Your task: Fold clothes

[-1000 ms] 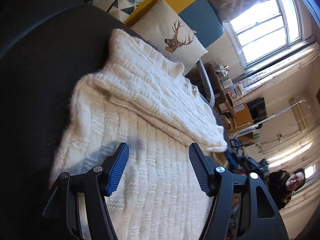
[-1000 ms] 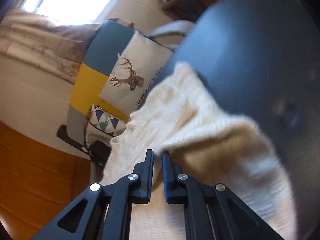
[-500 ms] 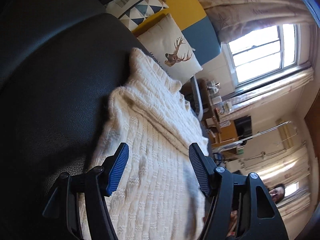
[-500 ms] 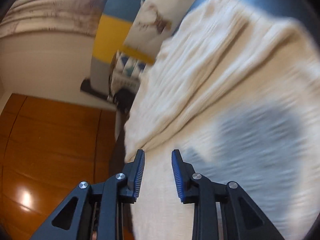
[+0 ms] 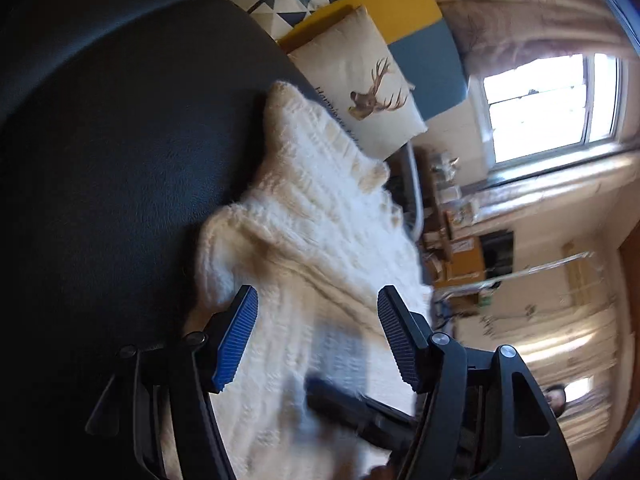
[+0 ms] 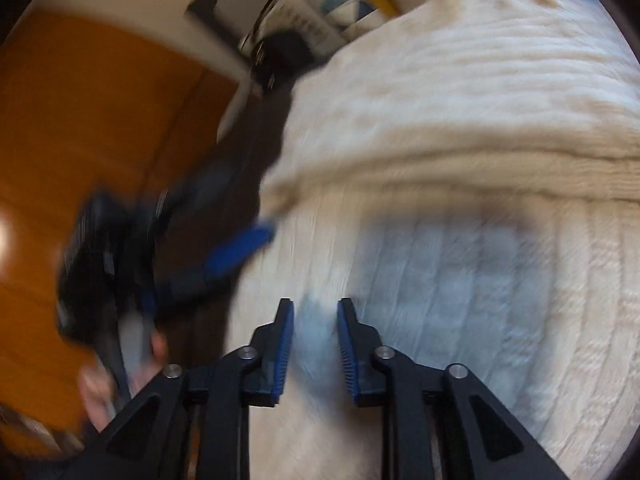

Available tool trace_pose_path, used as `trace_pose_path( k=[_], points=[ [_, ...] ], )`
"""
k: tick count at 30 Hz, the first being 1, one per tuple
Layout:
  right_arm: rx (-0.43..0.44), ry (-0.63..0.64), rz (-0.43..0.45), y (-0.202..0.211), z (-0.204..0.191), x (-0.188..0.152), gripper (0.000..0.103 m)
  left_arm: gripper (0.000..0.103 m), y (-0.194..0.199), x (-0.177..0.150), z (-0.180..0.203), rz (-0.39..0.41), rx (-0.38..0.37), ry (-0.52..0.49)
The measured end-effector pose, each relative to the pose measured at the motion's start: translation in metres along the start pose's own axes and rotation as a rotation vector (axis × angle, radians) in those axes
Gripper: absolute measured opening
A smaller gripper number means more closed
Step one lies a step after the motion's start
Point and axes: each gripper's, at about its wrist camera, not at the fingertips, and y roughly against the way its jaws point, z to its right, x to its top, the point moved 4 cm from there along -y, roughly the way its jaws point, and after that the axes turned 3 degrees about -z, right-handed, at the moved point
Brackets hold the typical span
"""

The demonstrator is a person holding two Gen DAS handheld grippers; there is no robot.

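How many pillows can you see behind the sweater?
2: a cream pillow with a deer print just beyond the white knitted sweater, and a triangle-patterned pillow behind it. Others may be hidden.

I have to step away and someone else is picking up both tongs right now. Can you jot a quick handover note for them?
Left tongs: open, over the near part of the white knit sweater, holding nothing.
Right tongs: jaws closing, only a narrow gap; sweater lies beneath them but no cloth is pinched between the pads.
Sweater: spread on the black seat, with one part already folded over across the body, in front of the deer pillow.
Done: that first fold-over.
Left: the remaining folds to make a compact stack; nothing is gripped, so regrasp an edge first.
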Motion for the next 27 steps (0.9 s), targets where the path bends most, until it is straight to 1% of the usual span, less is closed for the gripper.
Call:
trace_pose_path(
  k=[1, 2, 3, 4, 6, 7, 8, 10, 11, 12, 13, 15, 16, 17, 19, 20, 21, 22, 23, 24, 26, 27],
  points=[
    [-0.028, 0.056, -0.014, -0.001, -0.006, -0.007, 0.013, 0.062, -0.002, 0.002, -0.003, 0.008, 0.040, -0.024],
    [-0.036, 0.073, -0.028, 0.001, -0.008, -0.012, 0.013, 0.062, -0.002, 0.005, -0.005, 0.006, 0.053, -0.031],
    [-0.032, 0.062, -0.037, 0.004, -0.008, -0.014, 0.013, 0.059, -0.002, 0.007, -0.007, -0.002, 0.051, -0.030],
    [-0.032, 0.054, -0.037, 0.010, -0.008, -0.016, 0.013, 0.058, 0.001, 0.007, -0.006, -0.002, 0.044, -0.029],
    [-0.029, 0.061, -0.016, 0.024, -0.013, -0.021, 0.018, 0.058, 0.013, 0.004, -0.002, 0.015, 0.032, -0.040],
    [-0.021, 0.080, -0.003, 0.029, -0.019, -0.024, 0.018, 0.058, 0.020, 0.001, 0.002, 0.031, 0.032, -0.058],
    [-0.018, 0.101, 0.011, 0.032, -0.025, -0.027, 0.018, 0.058, 0.025, -0.002, 0.007, 0.036, 0.016, -0.071],
    [-0.057, 0.173, 0.040, 0.030, -0.039, -0.031, 0.018, 0.058, 0.022, -0.009, 0.013, 0.011, -0.003, -0.093],
    [-0.071, 0.189, 0.023, 0.021, -0.043, -0.032, 0.018, 0.058, 0.020, -0.014, 0.016, -0.004, -0.009, -0.103],
    [-0.097, 0.199, -0.014, 0.006, -0.046, -0.029, 0.018, 0.058, 0.016, -0.016, 0.017, -0.020, 0.009, -0.110],
    [-0.120, 0.218, -0.056, -0.004, -0.049, -0.030, 0.018, 0.058, 0.010, -0.018, 0.015, -0.037, 0.041, -0.115],
    [-0.126, 0.284, -0.115, -0.017, -0.056, -0.044, 0.018, 0.058, -0.002, -0.017, 0.009, -0.059, 0.098, -0.132],
    [-0.138, 0.309, -0.118, -0.016, -0.057, -0.048, 0.018, 0.054, -0.004, -0.014, 0.004, -0.054, 0.105, -0.136],
    [-0.145, 0.323, -0.121, -0.014, -0.058, -0.051, 0.017, 0.053, -0.003, -0.011, 0.001, -0.047, 0.096, -0.129],
    [-0.131, 0.266, -0.125, -0.002, -0.051, -0.053, 0.017, 0.053, 0.005, -0.006, 0.001, -0.026, 0.105, -0.114],
    [-0.147, 0.267, -0.109, 0.009, -0.049, -0.056, 0.017, 0.053, 0.012, -0.005, 0.002, -0.014, 0.101, -0.109],
    [-0.185, 0.282, -0.081, 0.021, -0.048, -0.060, 0.017, 0.053, 0.020, -0.006, 0.003, -0.004, 0.086, -0.104],
    [-0.230, 0.296, -0.058, 0.034, -0.045, -0.066, 0.017, 0.053, 0.027, -0.012, 0.008, 0.003, 0.082, -0.134],
    [-0.278, 0.312, -0.034, 0.048, -0.043, -0.072, 0.017, 0.053, 0.035, -0.021, 0.016, 0.009, 0.084, -0.185],
    [-0.345, 0.338, -0.016, 0.061, -0.040, -0.081, 0.017, 0.053, 0.043, -0.029, 0.023, 0.014, 0.085, -0.235],
    [-0.470, 0.358, -0.019, 0.082, -0.029, -0.098, 0.017, 0.054, 0.055, -0.047, 0.038, 0.019, 0.099, -0.340],
    [-0.526, 0.356, -0.027, 0.092, -0.022, -0.106, 0.017, 0.057, 0.058, -0.062, 0.045, 0.011, 0.122, -0.410]
  ],
)
